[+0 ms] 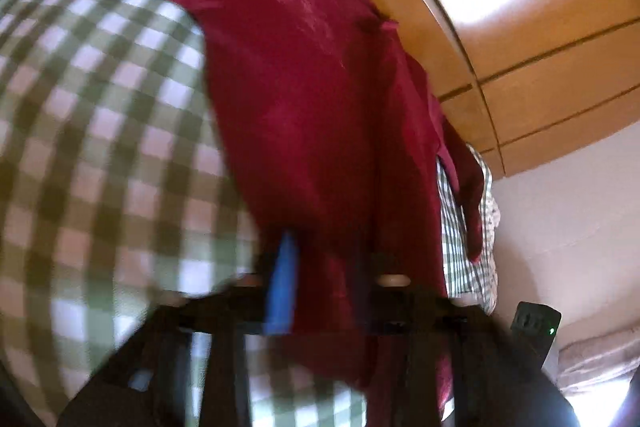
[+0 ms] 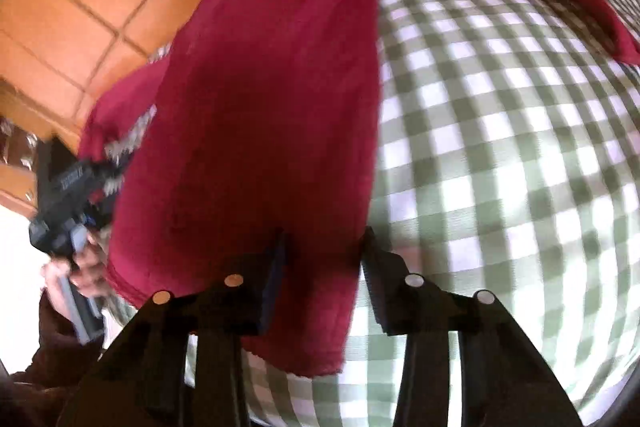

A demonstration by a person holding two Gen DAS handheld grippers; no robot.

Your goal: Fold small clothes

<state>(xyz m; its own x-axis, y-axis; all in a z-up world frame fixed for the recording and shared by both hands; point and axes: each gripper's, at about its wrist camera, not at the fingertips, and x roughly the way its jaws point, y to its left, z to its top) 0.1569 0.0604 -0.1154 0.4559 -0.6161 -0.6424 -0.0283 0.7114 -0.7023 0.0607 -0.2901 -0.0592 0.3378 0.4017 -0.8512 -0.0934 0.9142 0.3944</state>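
Note:
A dark red garment point(image 1: 304, 99) lies spread on a green and white checked cloth point(image 1: 92, 131). My left gripper point(image 1: 332, 267) is shut on the garment's near edge; the fabric drapes over its right finger and only the blue pad point(image 1: 285, 279) of the left finger shows. In the right wrist view the same red garment point(image 2: 256, 131) runs between the fingers of my right gripper point(image 2: 324, 259), which stand apart over its near edge, not pressing it. The left gripper point(image 2: 100, 175) shows there too, held by a hand at the garment's left corner.
The checked cloth point(image 2: 500, 147) covers the surface under the garment and hangs over its edge. Orange wooden panels point(image 1: 520, 27) and a pale wall stand behind. A small black device point(image 1: 536, 327) with a green light sits low on the right.

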